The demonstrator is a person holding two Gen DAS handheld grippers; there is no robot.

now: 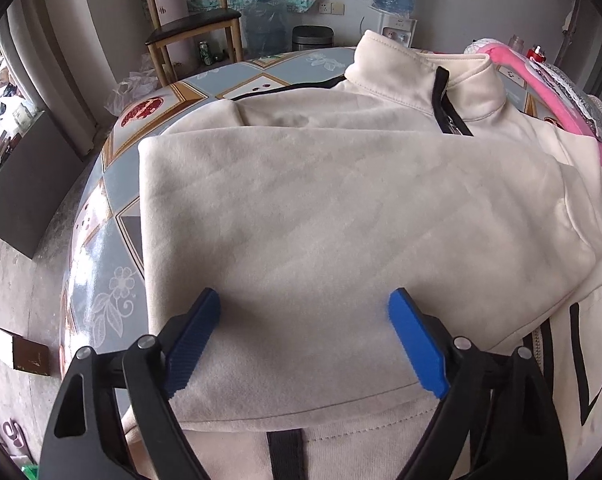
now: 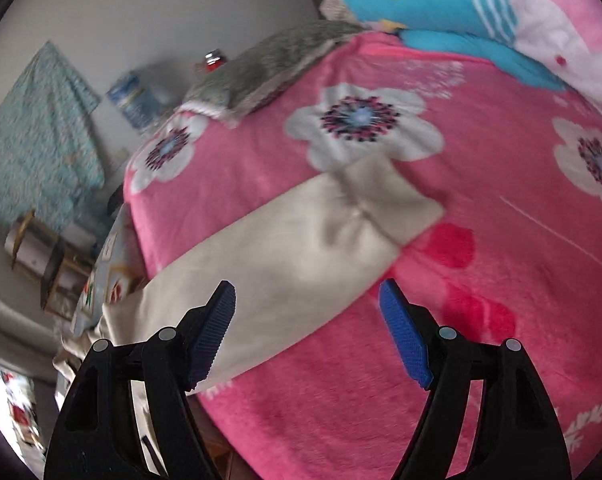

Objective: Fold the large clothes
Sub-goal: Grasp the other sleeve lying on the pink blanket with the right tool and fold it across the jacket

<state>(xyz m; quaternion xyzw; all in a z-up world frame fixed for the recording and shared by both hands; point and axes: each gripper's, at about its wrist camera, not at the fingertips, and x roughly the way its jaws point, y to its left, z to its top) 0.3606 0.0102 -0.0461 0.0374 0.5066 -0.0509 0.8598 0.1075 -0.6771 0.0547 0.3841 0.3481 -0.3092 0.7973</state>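
Left wrist: cream jacket [image 1: 321, 208], half-folded.

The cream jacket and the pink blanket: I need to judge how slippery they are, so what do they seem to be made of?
The cream jacket looks like soft brushed fleece or velour: matt, with a faint mottled nap and stitched seams. The pink blanket looks like plush fleece: fuzzy, with a printed flower pattern. The view is blurred, so that is uncertain.

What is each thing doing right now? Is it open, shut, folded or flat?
Left gripper: jaws open, holding nothing.
Right gripper: jaws open, holding nothing.
Cream jacket: one side folded over the front, collar zip partly open.
Cream sleeve: stretched out flat on the pink blanket.
Pink blanket: spread out.
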